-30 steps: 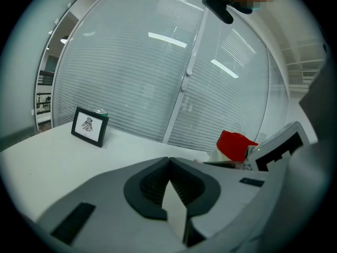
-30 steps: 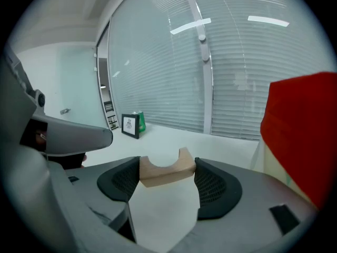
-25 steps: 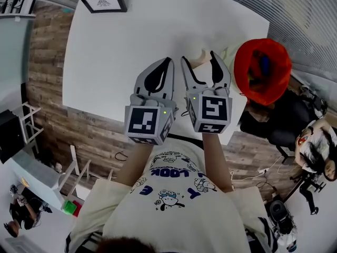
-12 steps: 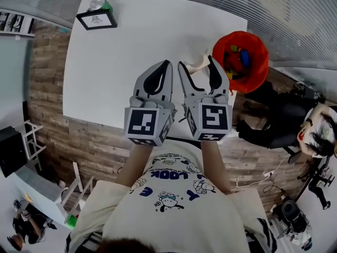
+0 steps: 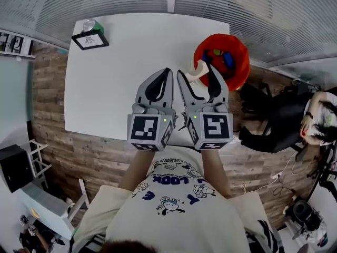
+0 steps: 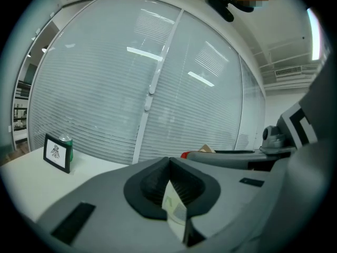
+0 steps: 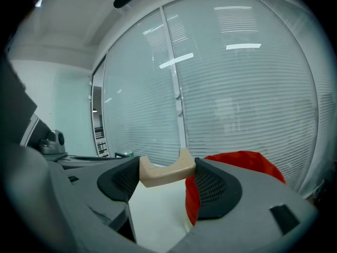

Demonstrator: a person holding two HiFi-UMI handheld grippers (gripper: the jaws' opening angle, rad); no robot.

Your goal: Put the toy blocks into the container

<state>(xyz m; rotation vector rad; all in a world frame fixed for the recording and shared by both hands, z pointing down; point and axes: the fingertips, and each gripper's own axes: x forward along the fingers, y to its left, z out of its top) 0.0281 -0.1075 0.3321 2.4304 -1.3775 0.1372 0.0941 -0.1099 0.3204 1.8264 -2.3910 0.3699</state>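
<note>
My right gripper is shut on a pale wooden arch block, held by its two ends above the white table's right part. The red container stands just right of it at the table's right edge, with several coloured blocks inside. Beside the right one, my left gripper has its jaws closed together with nothing between them.
The white table carries a black framed picture and a green can at its far left corner. A dark office chair and a seated person are to the right. Window blinds run behind the table.
The view has shifted so the table and red container sit lower and more to the left in frame. Both grippers keep their pose; the arch block stays held.
</note>
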